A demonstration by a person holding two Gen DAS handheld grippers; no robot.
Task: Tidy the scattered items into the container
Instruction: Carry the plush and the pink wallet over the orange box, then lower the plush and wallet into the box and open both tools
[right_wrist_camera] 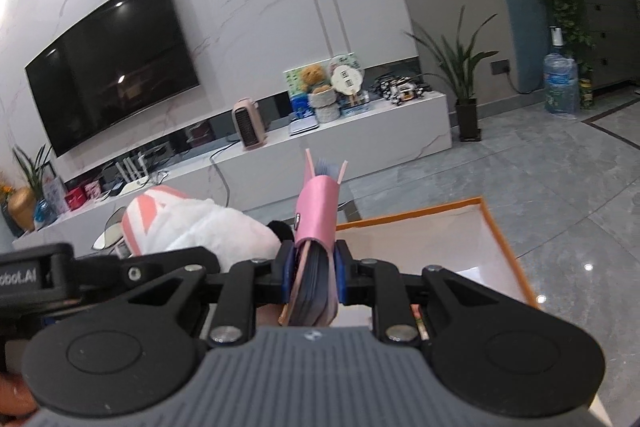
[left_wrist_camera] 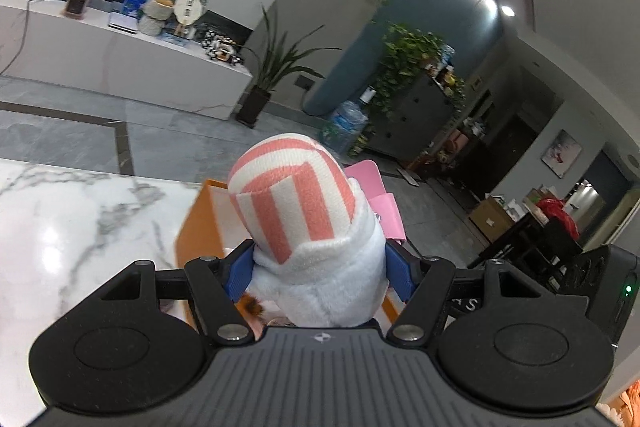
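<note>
The orange-rimmed box (right_wrist_camera: 508, 251) sat on the marble counter (left_wrist_camera: 60, 227), under both loads. The left tongs (left_wrist_camera: 320, 267) clamped a striped plush toy (left_wrist_camera: 296, 203) and the right tongs (right_wrist_camera: 314, 267) pinched a pink wallet (right_wrist_camera: 318, 215), both carried over it. Next, seemingly, each needed lowering inside before release.

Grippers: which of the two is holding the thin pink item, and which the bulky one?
The right gripper pinches the slim pink wallet, jaws nearly closed. The left gripper holds the plush toy, jaws spread wide.
</note>
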